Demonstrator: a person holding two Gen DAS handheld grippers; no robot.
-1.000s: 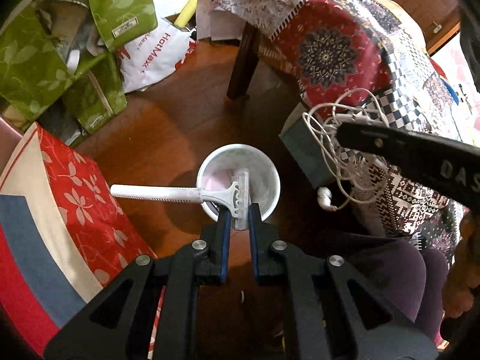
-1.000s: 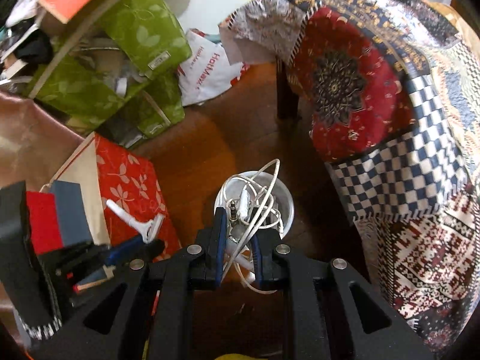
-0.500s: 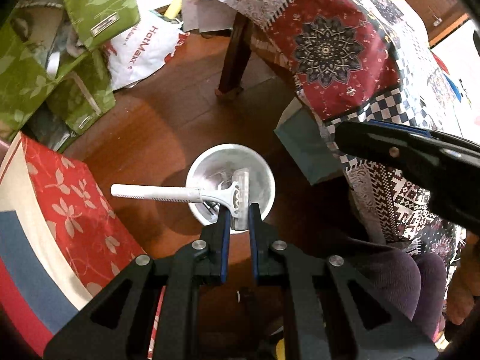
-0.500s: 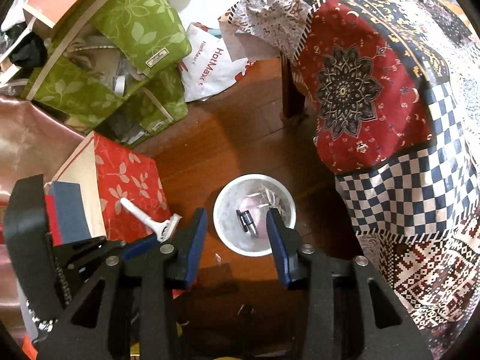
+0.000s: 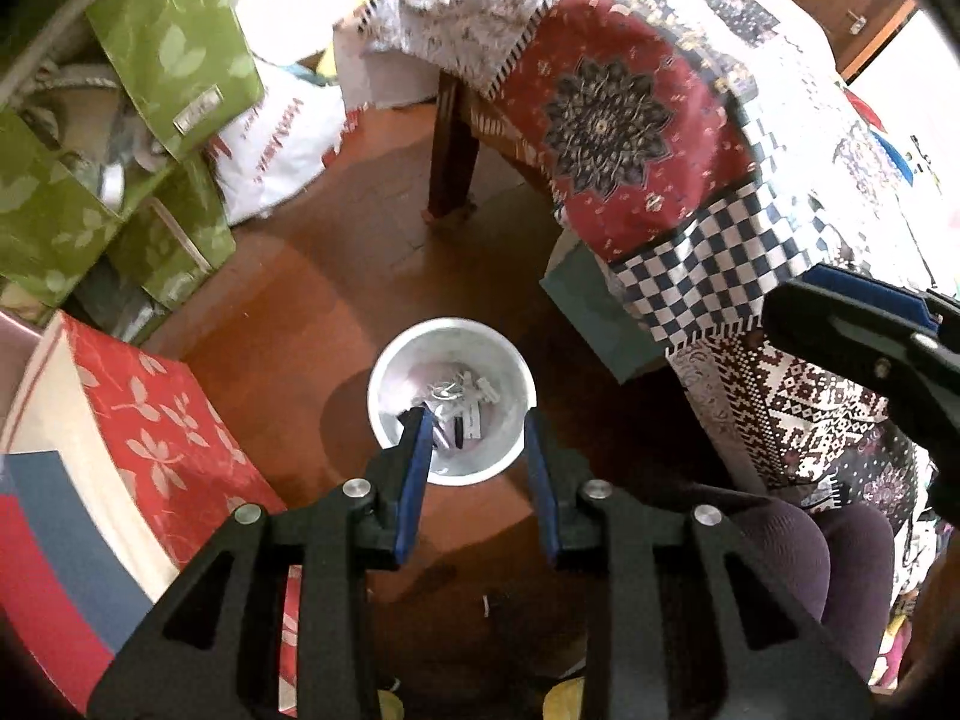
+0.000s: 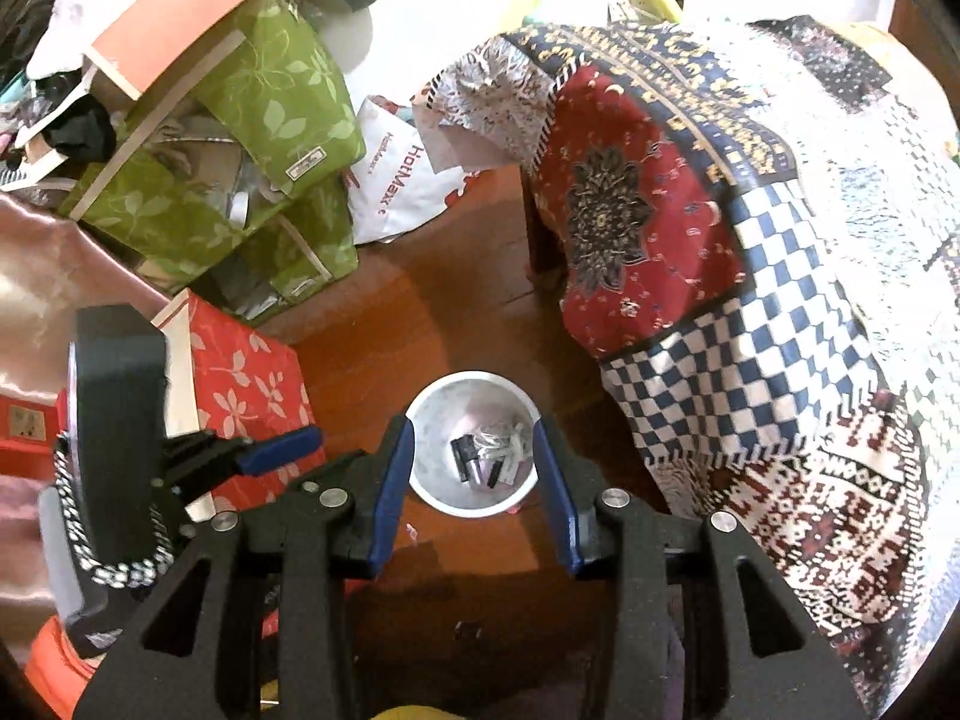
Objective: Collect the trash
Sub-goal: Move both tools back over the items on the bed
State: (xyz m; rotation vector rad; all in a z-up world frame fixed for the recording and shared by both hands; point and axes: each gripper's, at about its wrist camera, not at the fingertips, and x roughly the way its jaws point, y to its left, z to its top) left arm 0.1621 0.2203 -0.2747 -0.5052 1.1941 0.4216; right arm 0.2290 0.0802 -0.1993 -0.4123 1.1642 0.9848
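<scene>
A small white bin [image 5: 451,401] stands upright on the floor, holding trash [image 6: 489,459].

- Left gripper [image 5: 474,420]: matte black plastic frame, two triangular cut-out arms, a round silver screw head on each linkage.
- Its fingers [image 5: 414,468] carry blue pads on the inner faces, tapering to narrow tips.
- Right gripper [image 6: 474,438]: same build, black body, silver screws, blue-lined fingers [image 6: 387,498].
- In the right wrist view the left unit's side shows a black block housing with a black-and-white braided cord [image 6: 114,564] looped along its edge.
- Person's legs [image 5: 798,558] in dark purple trousers, knees showing below the left gripper.
</scene>
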